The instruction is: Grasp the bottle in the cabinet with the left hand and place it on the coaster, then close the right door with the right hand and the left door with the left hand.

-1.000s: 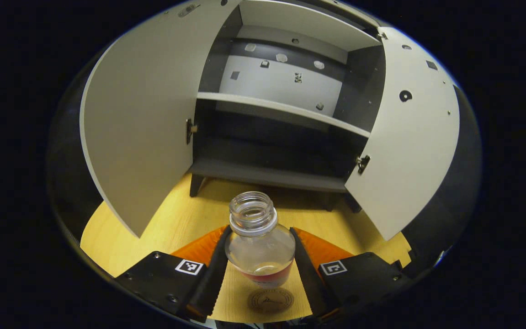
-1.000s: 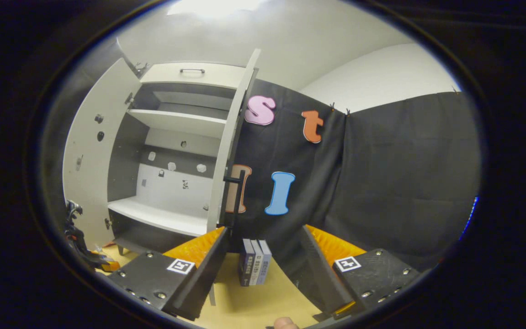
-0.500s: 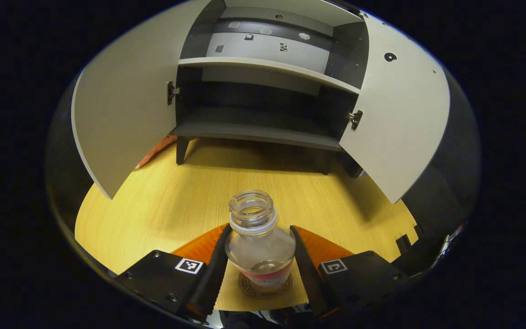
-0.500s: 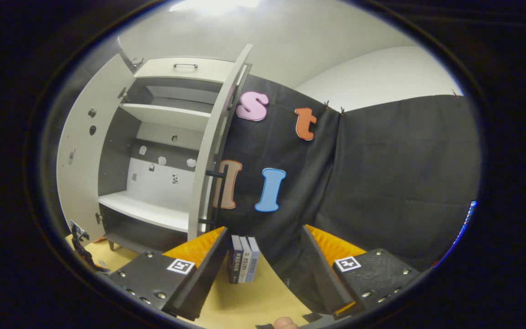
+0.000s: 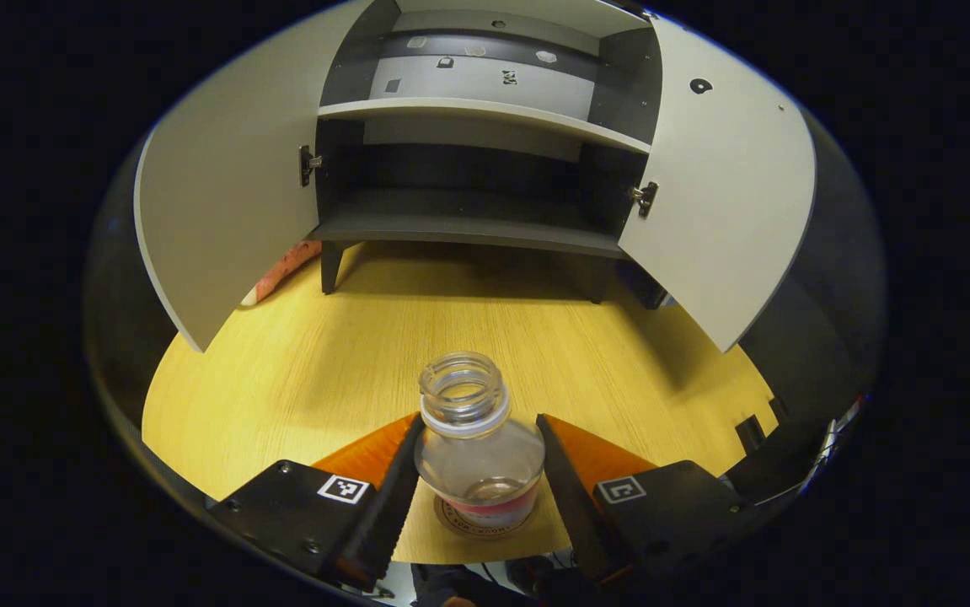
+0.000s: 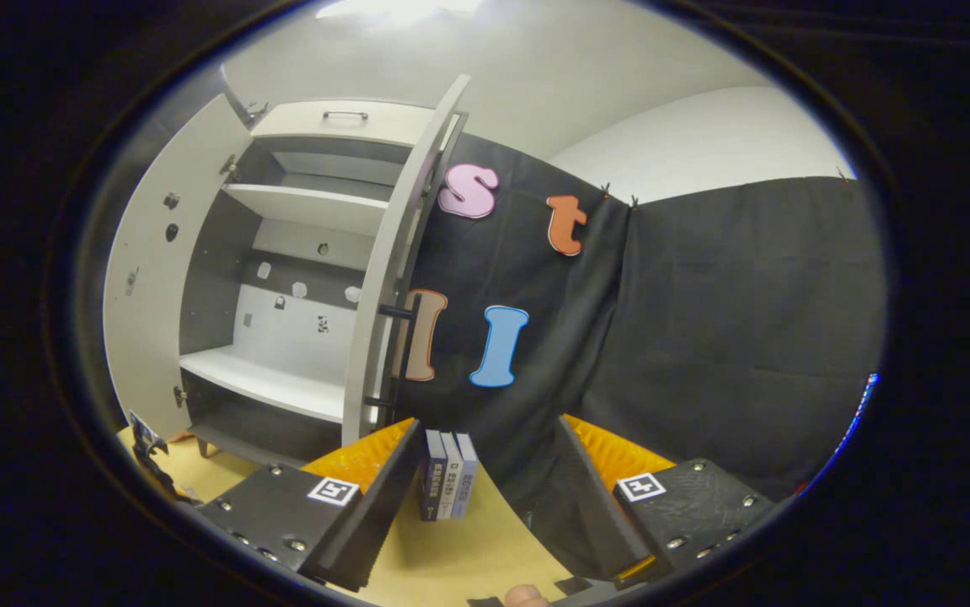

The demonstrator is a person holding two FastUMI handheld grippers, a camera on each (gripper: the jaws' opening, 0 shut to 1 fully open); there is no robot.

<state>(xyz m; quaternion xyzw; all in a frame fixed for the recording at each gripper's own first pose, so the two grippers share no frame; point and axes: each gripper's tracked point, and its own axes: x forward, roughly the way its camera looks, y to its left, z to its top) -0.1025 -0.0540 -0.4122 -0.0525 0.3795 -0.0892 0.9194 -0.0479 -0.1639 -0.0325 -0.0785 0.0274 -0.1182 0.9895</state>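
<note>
A clear, uncapped bottle (image 5: 478,451) with a red label stands upright on a round coaster (image 5: 459,524) near the table's front edge. My left gripper (image 5: 479,426) is shut on the bottle, a finger pressed on each side of its body. Beyond it stands the cabinet (image 5: 468,223) with its left door (image 5: 223,194) and right door (image 5: 720,194) both swung wide; its shelves are bare. In the right gripper view, my right gripper (image 6: 485,497) is open and holds nothing. It sits right of the right door (image 6: 383,278), which shows edge-on with its dark handle (image 6: 404,354).
The wooden table (image 5: 299,379) runs from the coaster to the cabinet's legs. A reddish object (image 5: 282,265) lies behind the left door. A few upright books (image 6: 448,476) stand just past the right gripper's fingers. Small dark items (image 5: 750,430) sit at the table's right edge.
The left gripper came down and back from the cabinet with the bottle, which now rests on the coaster instead of hanging above it. The right gripper turned slightly right.
</note>
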